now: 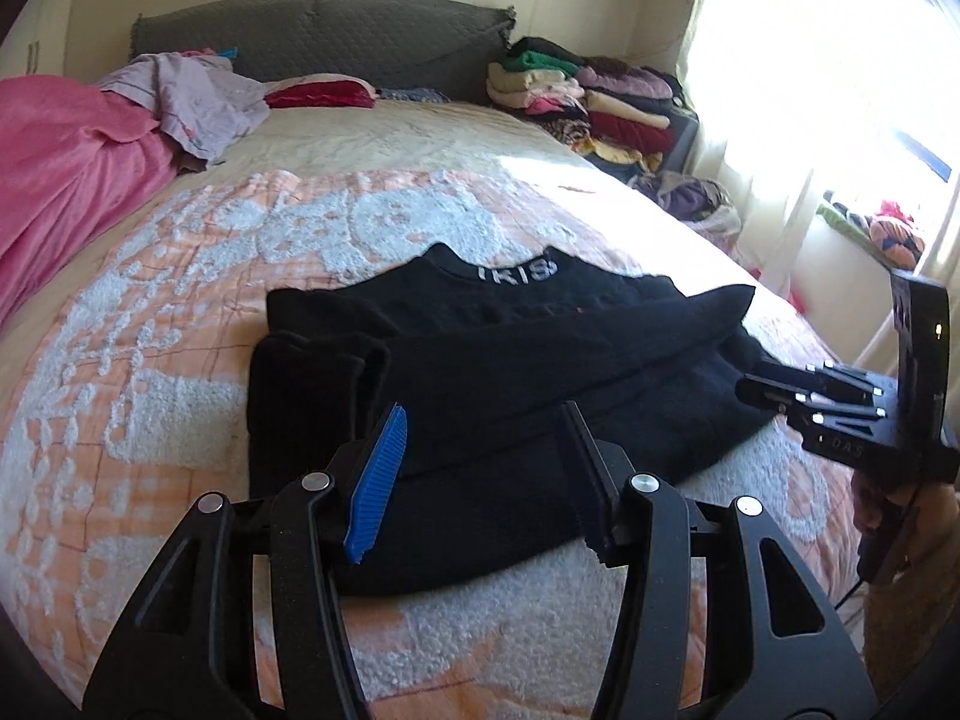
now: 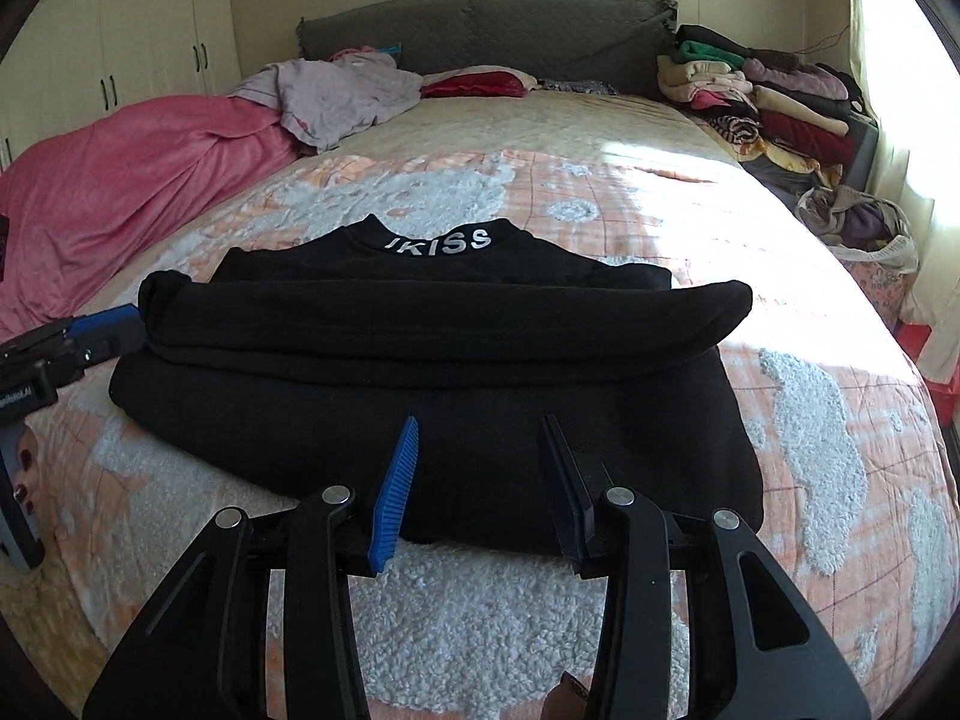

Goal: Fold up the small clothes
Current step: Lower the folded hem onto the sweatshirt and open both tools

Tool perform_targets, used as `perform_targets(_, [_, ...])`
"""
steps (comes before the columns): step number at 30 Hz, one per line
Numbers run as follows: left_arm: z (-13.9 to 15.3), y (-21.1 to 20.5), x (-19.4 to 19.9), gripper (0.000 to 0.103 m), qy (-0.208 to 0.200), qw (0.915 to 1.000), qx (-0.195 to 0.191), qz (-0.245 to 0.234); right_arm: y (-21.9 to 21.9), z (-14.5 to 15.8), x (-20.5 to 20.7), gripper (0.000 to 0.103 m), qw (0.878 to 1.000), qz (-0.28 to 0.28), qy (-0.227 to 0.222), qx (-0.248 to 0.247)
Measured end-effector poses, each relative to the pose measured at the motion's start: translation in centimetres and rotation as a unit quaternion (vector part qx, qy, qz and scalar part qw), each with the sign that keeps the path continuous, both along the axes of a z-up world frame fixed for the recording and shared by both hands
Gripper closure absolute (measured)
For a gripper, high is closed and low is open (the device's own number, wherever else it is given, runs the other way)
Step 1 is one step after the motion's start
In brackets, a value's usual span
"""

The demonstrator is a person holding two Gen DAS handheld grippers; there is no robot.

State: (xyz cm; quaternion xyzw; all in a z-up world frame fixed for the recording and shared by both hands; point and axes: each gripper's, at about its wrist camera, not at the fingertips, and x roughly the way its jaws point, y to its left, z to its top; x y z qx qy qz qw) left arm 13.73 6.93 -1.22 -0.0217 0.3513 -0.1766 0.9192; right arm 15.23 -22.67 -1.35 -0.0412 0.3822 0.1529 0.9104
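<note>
A black sweatshirt [image 1: 480,348] [image 2: 432,372] with white letters on its collar lies flat on the bedspread, both sleeves folded across its body. My left gripper [image 1: 480,411] hovers open over the near hem, with nothing pressed between its blue and black pads. In the right wrist view it shows at the left [image 2: 102,324], by the sleeve fold's left end. My right gripper [image 2: 480,420] is also open above the near hem, its pads apart and holding nothing. From the left wrist view it appears at the garment's right edge [image 1: 780,390].
The bed [image 2: 480,618] has a peach and white tufted bedspread. A pink blanket [image 2: 120,180] and a lilac garment [image 2: 342,90] lie far left. Stacks of folded clothes [image 2: 762,96] and a bag of clothes [image 2: 858,222] sit far right, by a bright window [image 1: 840,60].
</note>
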Motion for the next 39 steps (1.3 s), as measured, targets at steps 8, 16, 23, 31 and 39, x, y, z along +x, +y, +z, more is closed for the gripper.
perform_targets(8, [-2.6,-1.1,0.8,0.06,0.041,0.9971,0.063,0.015,0.6,-0.6,-0.1,0.063,1.0,0.007,0.01,-0.009])
perform_targets(16, [-3.5,-1.2,1.7,0.06,0.047,0.9948,0.088,0.02,0.7,-2.5,1.9,0.063,0.999,-0.011,0.044,-0.023])
perform_targets(23, [-3.3,-0.8,3.0,0.06,0.032,0.9961,0.078,0.027,1.1,-3.2,3.2,0.062,0.999,-0.01,0.039,-0.025])
perform_targets(31, [-3.5,-0.4,5.6,0.056,0.029,0.9972,0.054,0.042,1.6,-3.6,5.5,0.061,0.999,-0.005,0.036,-0.024])
perform_targets(39, [-3.7,-0.3,7.3,0.053,0.012,0.9974,0.058,0.041,2.4,-3.7,8.4,0.055,0.999,-0.019,0.032,-0.023])
